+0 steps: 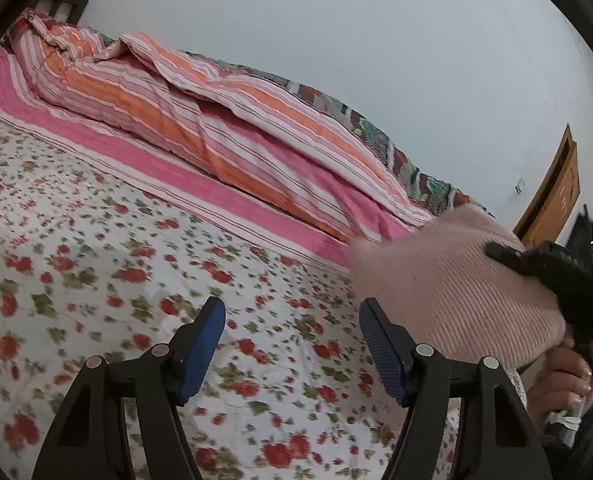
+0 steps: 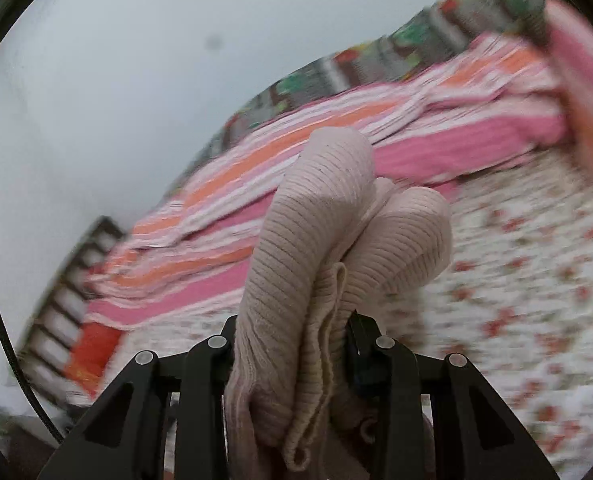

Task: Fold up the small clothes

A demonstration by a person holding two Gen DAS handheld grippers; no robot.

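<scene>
1. The right gripper [image 2: 292, 344] has its jaws clamped on a bunched pale pink ribbed knit garment [image 2: 316, 248]; folds of it bulge upward from between the jaws toward 12 o'clock in the right wrist view, and loose edges hang down toward 6 o'clock.
2. No earlier view is given, so only the present grip can be told: the knit fills the gap between the jaws.
3. The left gripper [image 1: 292, 344] has its jaws standing apart, blue pads facing each other, with nothing between them, over the floral bedsheet [image 1: 96, 264].
4. In the left wrist view the same garment [image 1: 448, 280] sits at 3 o'clock, held up off the bed, with the right gripper's black body [image 1: 568, 276] and a hand [image 1: 564, 376] beside it.
5. A striped pink and orange quilt [image 1: 200, 120] lies bunched along the bed's far side, toward 11 o'clock, against a pale wall [image 1: 336, 32].
</scene>
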